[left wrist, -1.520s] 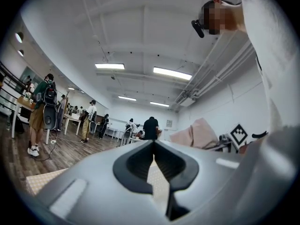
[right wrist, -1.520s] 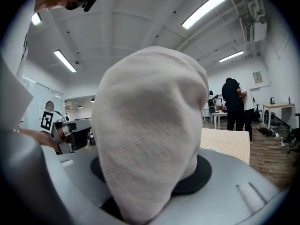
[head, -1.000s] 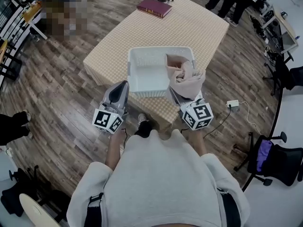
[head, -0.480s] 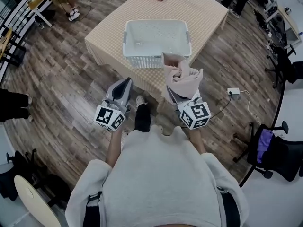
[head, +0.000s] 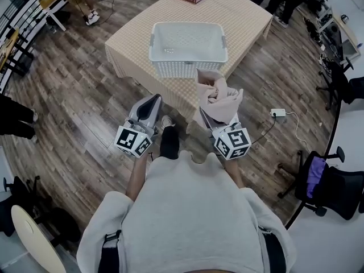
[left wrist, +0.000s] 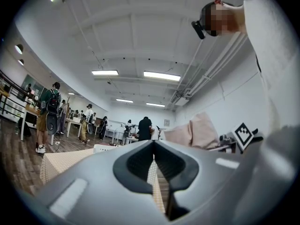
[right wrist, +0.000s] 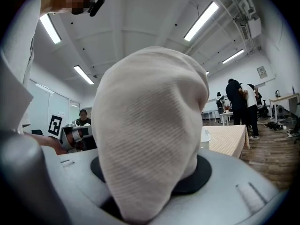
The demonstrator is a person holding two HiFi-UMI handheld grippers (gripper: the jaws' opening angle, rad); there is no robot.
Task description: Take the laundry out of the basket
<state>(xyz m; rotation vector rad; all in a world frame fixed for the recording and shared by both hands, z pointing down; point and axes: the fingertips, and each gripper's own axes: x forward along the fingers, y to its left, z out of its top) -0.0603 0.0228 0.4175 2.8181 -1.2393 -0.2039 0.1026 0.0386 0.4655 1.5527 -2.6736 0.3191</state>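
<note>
Short of the checked-cloth surface (head: 131, 44), the right gripper (head: 219, 120) has its jaws clamped, partly apart, on a bunched, ribbed beige cloth (head: 219, 95), outside the white lattice-walled plastic basket (head: 187, 68). The left gripper (head: 152, 101) has its jaws pressed together, empty.

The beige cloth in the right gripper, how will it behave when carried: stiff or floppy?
Probably floppy: the cloth bunches and folds over the right gripper. Likely light, since one pinch holds it. Its ribbed knit seems unlikely to slip.

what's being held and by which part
The right gripper clamps the cloth by a bunched fold at its near end; the left gripper is shut, empty.
</note>
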